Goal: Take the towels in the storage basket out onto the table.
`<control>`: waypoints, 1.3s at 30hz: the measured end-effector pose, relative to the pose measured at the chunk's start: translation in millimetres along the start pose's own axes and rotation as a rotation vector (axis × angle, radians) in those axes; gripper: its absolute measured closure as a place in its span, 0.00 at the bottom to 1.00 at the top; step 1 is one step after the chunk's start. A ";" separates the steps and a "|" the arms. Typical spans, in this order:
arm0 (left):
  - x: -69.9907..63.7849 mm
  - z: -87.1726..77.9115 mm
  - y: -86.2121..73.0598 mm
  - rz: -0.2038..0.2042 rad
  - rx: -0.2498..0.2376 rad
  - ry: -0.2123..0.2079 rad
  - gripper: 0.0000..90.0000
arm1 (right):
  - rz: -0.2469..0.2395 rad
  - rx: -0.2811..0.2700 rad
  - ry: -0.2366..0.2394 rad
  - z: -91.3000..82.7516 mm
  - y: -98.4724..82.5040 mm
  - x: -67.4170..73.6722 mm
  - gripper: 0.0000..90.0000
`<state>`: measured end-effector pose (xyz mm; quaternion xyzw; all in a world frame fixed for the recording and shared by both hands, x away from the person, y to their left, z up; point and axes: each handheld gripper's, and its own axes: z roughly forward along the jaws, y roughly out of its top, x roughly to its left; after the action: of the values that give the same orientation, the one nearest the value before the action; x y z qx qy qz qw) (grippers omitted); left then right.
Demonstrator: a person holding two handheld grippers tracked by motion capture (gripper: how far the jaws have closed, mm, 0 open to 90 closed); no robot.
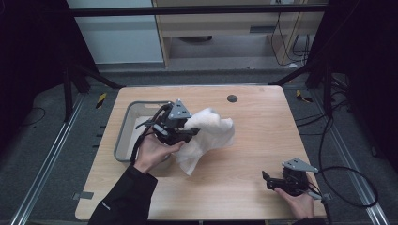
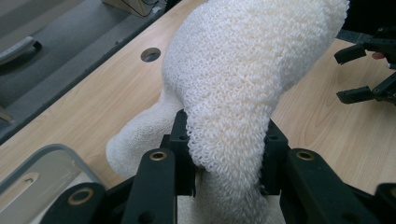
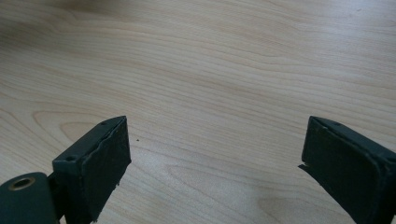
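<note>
A: Start with the light wooden tabletop [image 1: 244,154]. What stands on it?

B: A grey rectangular plastic bin [image 1: 123,136] by the left edge, and just right of it, toward the middle, a white knitted cloth [image 1: 211,131], bunched and partly lifted off the wood.

A: Who has the cloth?

B: The left gripper [image 1: 180,133]. In its own view the black jaws are clamped on a thick fold of the cloth [image 2: 243,93], which bulges above them and hangs down between them.

A: And the right gripper [image 1: 272,180]?

B: Near the front right corner, resting in the hand, jaws wide apart with only bare wood between them [image 3: 215,140].

A: How would you handle this step well?

B: My guess is the cloth is headed for the bin. Keep the clamp firm, lift until the dangling corner clears the bin's near wall, then lower it inside before letting go. A trailing tail could snag the rim; the idle gripper could tuck it in
</note>
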<state>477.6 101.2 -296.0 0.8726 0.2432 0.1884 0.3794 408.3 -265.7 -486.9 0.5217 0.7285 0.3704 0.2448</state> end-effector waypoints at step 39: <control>-24.3 92.2 -22.6 0.024 0.149 -0.084 0.70 | -0.014 0.012 -0.016 0.0 -0.3 -1.5 0.08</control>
<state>498.9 48.3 -375.6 0.9085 0.2300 0.1375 0.3208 408.6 -267.2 -487.2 0.5213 0.7322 0.3601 0.2500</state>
